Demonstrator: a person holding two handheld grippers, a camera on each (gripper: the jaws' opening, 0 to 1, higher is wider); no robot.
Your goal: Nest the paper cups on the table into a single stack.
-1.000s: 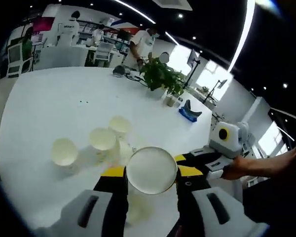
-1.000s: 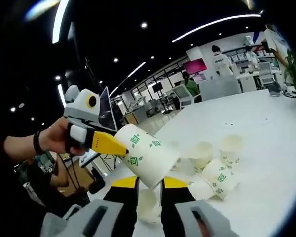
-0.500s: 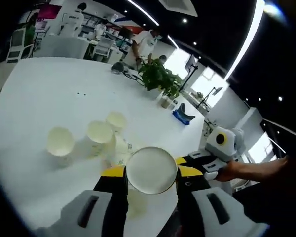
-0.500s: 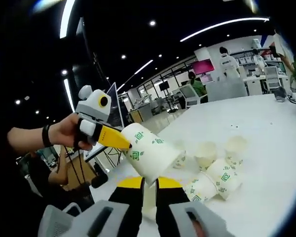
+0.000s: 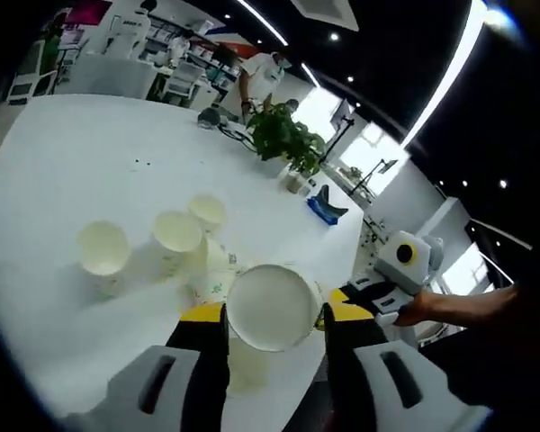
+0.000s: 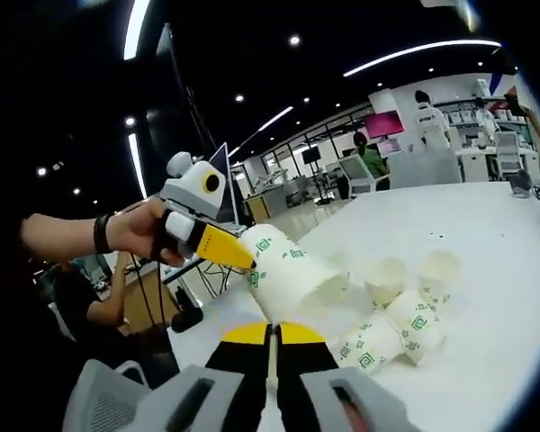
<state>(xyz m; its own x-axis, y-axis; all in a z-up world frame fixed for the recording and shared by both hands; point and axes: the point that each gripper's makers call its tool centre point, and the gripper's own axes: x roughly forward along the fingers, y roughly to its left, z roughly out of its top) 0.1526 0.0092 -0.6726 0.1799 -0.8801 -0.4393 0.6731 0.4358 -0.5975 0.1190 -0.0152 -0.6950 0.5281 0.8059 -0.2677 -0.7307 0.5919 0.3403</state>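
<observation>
Closing fully, the right gripper (image 6: 272, 335) has pinched empty beneath the held cup (image 5: 272, 307), which the left gripper (image 5: 272, 317) clamps above 3 table (image 5: 63, 171) cups, unstacked.

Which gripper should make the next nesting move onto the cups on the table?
Left. The left gripper is shut on a paper cup, held in the air near the loose cups on the table. The right gripper has its jaws together, with no cup clearly between them.
</observation>
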